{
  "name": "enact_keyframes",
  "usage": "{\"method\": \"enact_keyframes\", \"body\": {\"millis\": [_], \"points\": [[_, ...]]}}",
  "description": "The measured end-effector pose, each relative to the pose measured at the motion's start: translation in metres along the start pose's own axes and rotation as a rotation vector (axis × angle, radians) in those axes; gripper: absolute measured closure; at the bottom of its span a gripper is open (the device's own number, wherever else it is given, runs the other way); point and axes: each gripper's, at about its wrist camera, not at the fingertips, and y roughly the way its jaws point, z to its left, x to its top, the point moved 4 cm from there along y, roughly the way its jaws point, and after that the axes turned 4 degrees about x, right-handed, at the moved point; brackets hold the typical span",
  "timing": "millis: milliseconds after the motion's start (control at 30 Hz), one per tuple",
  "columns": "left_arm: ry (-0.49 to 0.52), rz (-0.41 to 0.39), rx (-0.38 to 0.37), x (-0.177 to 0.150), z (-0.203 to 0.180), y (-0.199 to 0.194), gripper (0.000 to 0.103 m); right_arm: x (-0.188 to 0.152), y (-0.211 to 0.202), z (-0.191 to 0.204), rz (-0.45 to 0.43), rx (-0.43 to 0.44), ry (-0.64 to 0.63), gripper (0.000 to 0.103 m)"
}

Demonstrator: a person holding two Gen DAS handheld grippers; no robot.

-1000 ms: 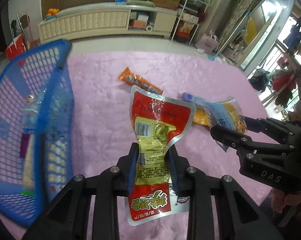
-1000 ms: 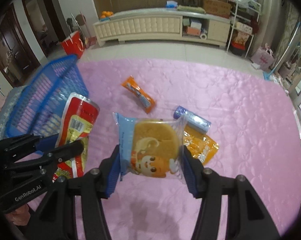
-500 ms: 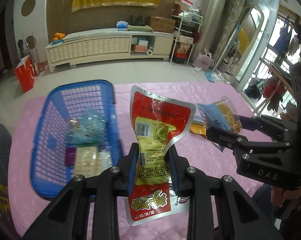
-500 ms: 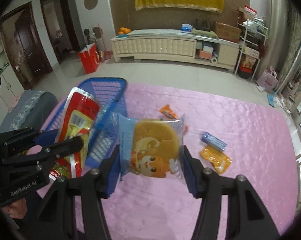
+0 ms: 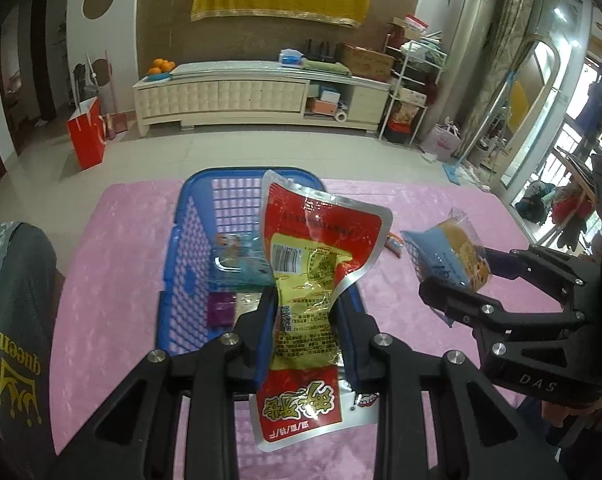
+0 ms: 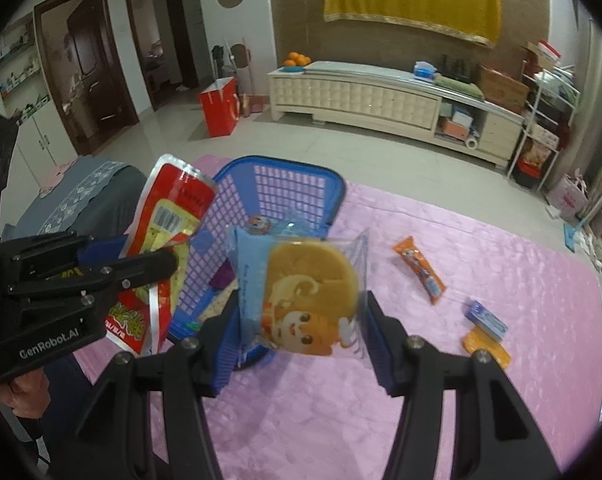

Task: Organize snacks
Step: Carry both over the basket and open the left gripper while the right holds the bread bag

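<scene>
While the left gripper pinches a red-and-yellow foil snack pouch above the blue plastic lattice basket, the right gripper clamps a clear-and-blue wrapped round cake beside it — both packets held off the pink quilted tablecloth, where an orange wrapped snack stick lies.

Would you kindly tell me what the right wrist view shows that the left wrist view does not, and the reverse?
Only the right wrist view: the blue packet and yellow packet on the pink cloth, plus dark doorways.
Only the left wrist view: the bright window area.
Both: the blue basket, the red pouch in the left gripper, the cake packet in the right gripper.
</scene>
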Motion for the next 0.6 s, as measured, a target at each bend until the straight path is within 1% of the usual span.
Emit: {"method": "enact_keyframes", "body": {"millis": [300,600], "points": [[-0.035,0.02,0.002,0.002,0.026,0.017,0.077,0.012,0.031,0.016,0.04,0.012,-0.032,0.042],[-0.028,0.08,-0.012,0.0,0.026,0.048,0.076,0.014,0.051,0.018,0.066,0.016,-0.036,0.042]]}}
